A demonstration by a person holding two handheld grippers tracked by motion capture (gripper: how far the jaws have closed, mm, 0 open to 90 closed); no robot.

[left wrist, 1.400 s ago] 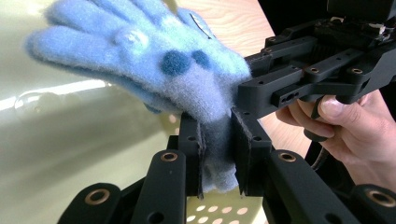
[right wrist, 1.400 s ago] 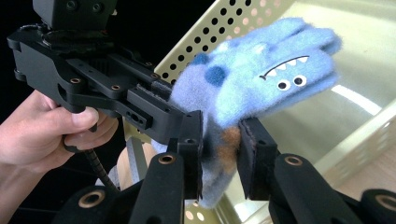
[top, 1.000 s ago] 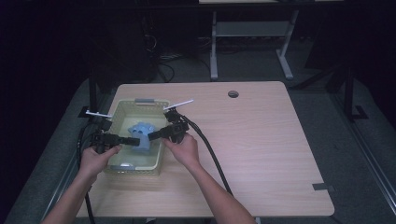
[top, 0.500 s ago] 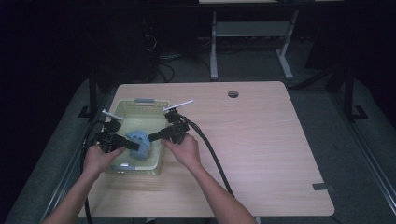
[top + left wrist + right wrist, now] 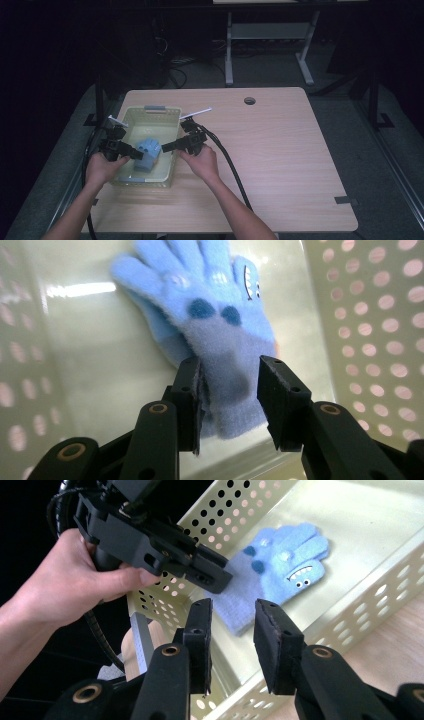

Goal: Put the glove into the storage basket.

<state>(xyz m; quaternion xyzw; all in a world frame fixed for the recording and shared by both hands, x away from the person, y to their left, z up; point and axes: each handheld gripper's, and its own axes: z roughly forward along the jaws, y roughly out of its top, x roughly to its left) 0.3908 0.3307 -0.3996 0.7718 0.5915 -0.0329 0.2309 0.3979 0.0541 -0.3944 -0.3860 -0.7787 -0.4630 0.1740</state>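
Dark room, pale table point(image 5: 280, 165): your left gripper point(image 5: 230, 390), jaws just opening, straddles the glove's point(image 5: 220, 335) cuff in the basket point(image 5: 170, 117) without pinching; lifting now leaves it behind. Your right gripper point(image 5: 232, 630) hangs part-open, empty.

Basket point(image 5: 172, 116) at left part of table point(image 5: 300, 165); perforated walls enclose floor on all four sides, entry from above only. Glove point(image 5: 147, 154) flat on basket floor toward near end; far end of floor bare. Left gripper point(image 5: 135, 154) lowered over left wall, jaws parted astride glove cuff, having just opened. Right gripper point(image 5: 167, 145) at right wall, jaws parted with nothing between, slightly further open. Cable point(image 5: 227, 160) trailed across tabletop beside right hand point(image 5: 200, 162). Right half of table unobstructed, grommet hole point(image 5: 249, 100) near far edge.
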